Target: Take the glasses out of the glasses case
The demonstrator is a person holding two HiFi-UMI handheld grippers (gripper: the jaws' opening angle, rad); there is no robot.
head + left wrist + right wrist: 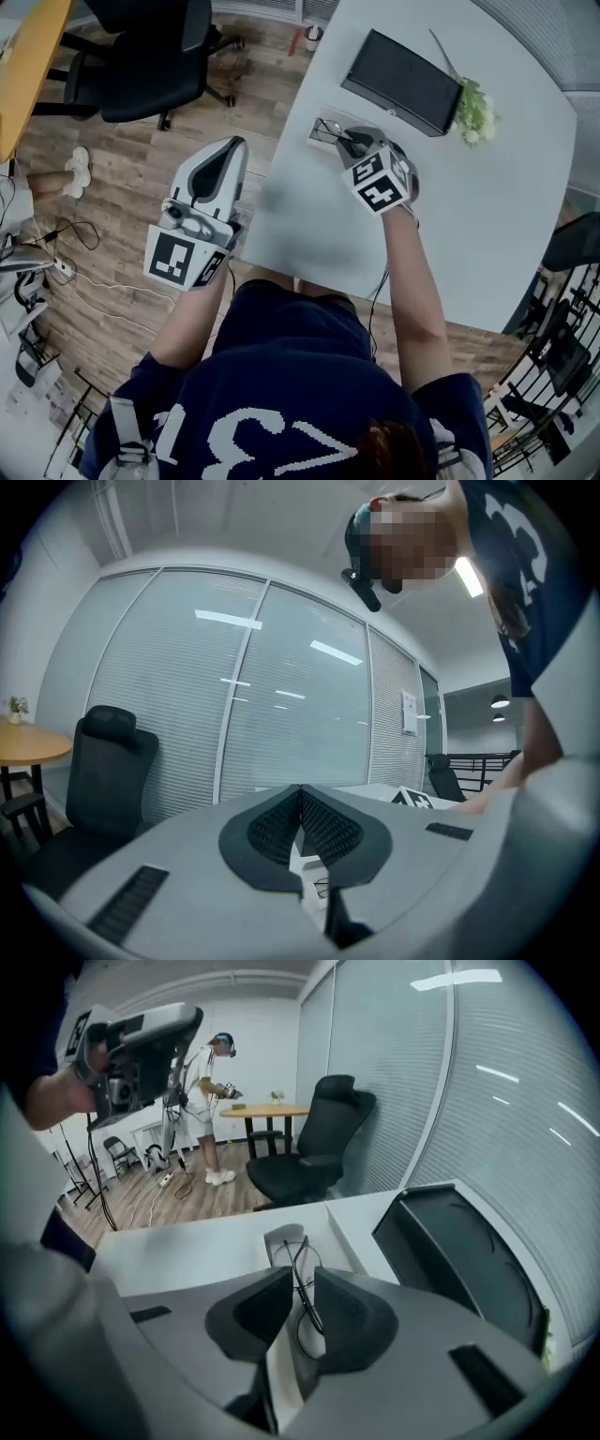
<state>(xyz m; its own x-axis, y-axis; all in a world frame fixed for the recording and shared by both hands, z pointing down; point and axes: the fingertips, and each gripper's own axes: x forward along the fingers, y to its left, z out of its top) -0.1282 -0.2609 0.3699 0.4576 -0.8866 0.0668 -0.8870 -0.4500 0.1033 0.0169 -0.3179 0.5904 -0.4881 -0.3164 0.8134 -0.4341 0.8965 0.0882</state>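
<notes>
The glasses case [321,134] is a small pale open tray on the white table [487,216], left of a black box. Thin wire glasses [330,128] rest in it. My right gripper [349,142] reaches down onto the case. In the right gripper view its jaws stand narrowly apart with the glasses [292,1252] running between them, over the case [277,1239]; the right gripper [302,1277] looks shut on the glasses. My left gripper [234,146] hangs off the table's left edge over the floor, jaws shut and holding nothing, as the left gripper [300,789] view also shows.
A black box [403,82] stands just beyond the case, with a small green plant [473,112] at its right end. A black office chair [159,56] stands on the wood floor to the left. Another person [202,1101] stands far off by a round table.
</notes>
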